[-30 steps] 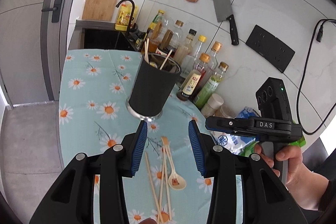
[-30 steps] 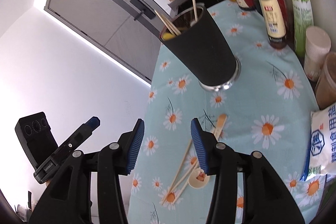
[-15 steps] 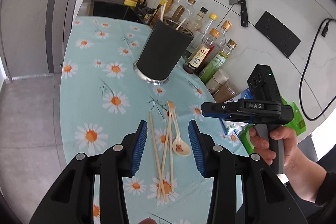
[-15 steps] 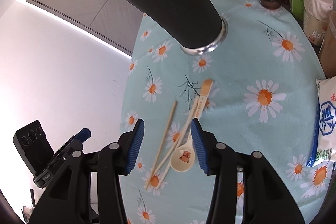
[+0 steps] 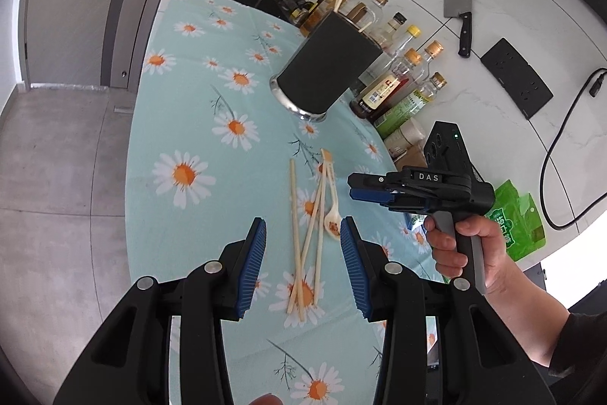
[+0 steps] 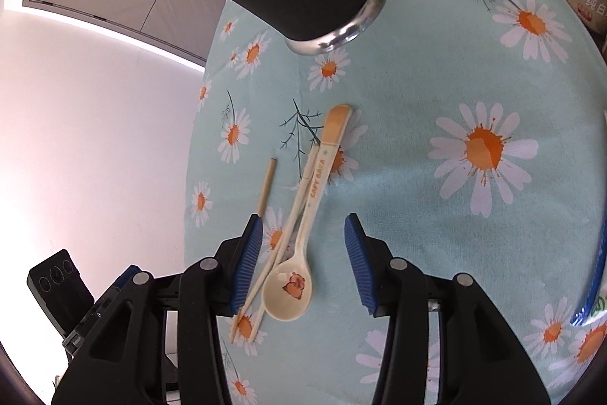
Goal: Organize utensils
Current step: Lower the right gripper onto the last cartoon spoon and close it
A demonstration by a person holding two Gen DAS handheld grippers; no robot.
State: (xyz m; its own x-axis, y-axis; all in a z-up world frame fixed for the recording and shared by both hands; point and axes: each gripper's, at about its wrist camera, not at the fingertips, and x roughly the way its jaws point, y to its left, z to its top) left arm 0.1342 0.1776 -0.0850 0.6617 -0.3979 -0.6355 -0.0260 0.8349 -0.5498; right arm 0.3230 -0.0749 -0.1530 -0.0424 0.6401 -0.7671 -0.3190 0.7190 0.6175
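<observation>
A counter covered in a daisy-print tablecloth (image 5: 182,124) fills both views, with a row of bottles (image 5: 394,82) along the tiled wall at the back. On the cloth stands a tall black utensil holder (image 5: 326,67) with a shiny metal base; a few sticks poke out of its top, so some pieces are already inside.

Nearer the camera than the holder lies a loose cluster: several chopsticks (image 5: 303,238) and one cream spoon (image 6: 303,245). Their long axes run roughly away from the person towards the holder, the chopsticks crossing one another at shallow angles. The spoon lies with its bowl at the near end and its orange-tipped handle pointing at the holder, touching or overlapping one chopstick along its left side.

The right gripper (image 6: 303,260) hangs low over the cluster, its jaws apart and empty, and the spoon bowl sits almost midway between its blue pads (image 6: 356,264). The spoon's length runs along the fingers, so the pads would close across it rather than end to end. The left gripper (image 5: 303,264) is also spread wide and holds nothing; it looks higher, framing the near ends of the chopsticks from farther off.

Judging by this, the right gripper is the nearer and the spoon the likely first pick, though a chopstick lies close enough to be caught with it
</observation>
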